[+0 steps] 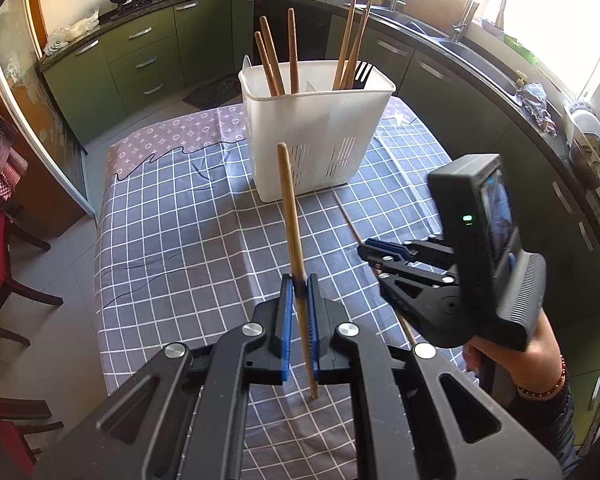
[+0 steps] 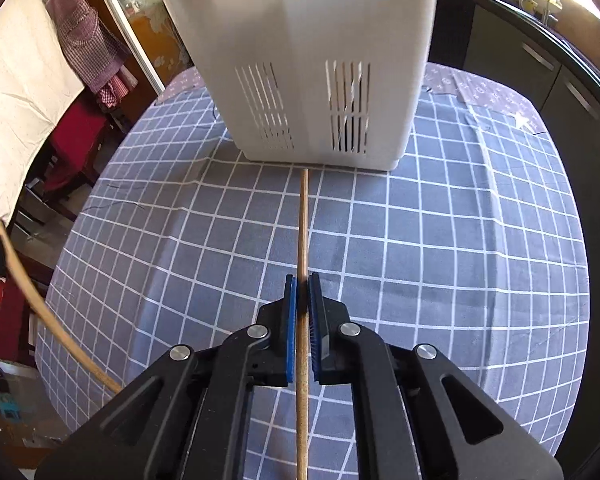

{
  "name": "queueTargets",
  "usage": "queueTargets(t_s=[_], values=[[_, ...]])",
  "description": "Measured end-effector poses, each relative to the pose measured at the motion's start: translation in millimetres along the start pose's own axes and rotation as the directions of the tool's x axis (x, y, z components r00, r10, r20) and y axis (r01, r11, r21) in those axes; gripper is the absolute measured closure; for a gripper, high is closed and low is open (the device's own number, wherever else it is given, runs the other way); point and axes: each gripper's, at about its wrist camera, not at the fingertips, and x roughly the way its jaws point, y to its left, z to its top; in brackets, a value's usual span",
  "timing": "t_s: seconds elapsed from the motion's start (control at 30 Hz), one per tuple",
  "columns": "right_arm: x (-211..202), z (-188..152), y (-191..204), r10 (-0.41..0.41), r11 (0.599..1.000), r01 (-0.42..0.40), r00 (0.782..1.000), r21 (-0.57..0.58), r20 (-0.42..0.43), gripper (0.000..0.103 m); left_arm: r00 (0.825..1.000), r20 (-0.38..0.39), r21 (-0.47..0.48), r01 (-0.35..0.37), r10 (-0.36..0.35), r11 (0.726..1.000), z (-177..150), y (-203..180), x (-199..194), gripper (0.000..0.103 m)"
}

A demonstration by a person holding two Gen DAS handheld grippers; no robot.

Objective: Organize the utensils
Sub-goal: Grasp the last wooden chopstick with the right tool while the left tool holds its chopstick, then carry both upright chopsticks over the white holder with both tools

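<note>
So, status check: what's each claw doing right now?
Left gripper shut on raised chopstick. Right gripper shut on chopstick lying on the table. White bin ahead, path clear.

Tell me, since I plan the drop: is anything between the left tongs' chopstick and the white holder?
Nothing visible: bare checked tablecloth lies between the lifted chopstick in the left tongs and the white holder.

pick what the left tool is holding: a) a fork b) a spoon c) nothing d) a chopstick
d: the left tool is shut on a wooden chopstick that stands nearly upright above the table, in front of the white holder.
</note>
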Motion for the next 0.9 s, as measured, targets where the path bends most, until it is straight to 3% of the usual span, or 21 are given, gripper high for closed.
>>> queueTargets(t_s=[0.13,0.33,0.63,0.9], values=[[-53,-9,-12,0.05,0.998,-0.054,0.99,0.024,0.133,0.096,1.0,0.001,-0.002,0.004,-0.004,1.0,-1,1,-2,0.096],[-120,-42,-23,0.032,0.999,-0.042,0.95,0.027,0.311,0.096,1.0,0.02,0.014,-0.01,0.01,1.0,-5,-3,-7,0.096],[-157,-84,-23,-0.005,0.999,-0.013,0.912,0.041,0.409,0.096,0.997,0.073,0.068,-0.039,0.034,0.997,-20,-16,-21,0.096],[-165,-98,-25,-0.007,0.999,-0.014,0.906,0.047,0.423,0.096,0.991,0.124,0.11,-0.054,0.04,0.993,-36,-30,-33,0.096]])
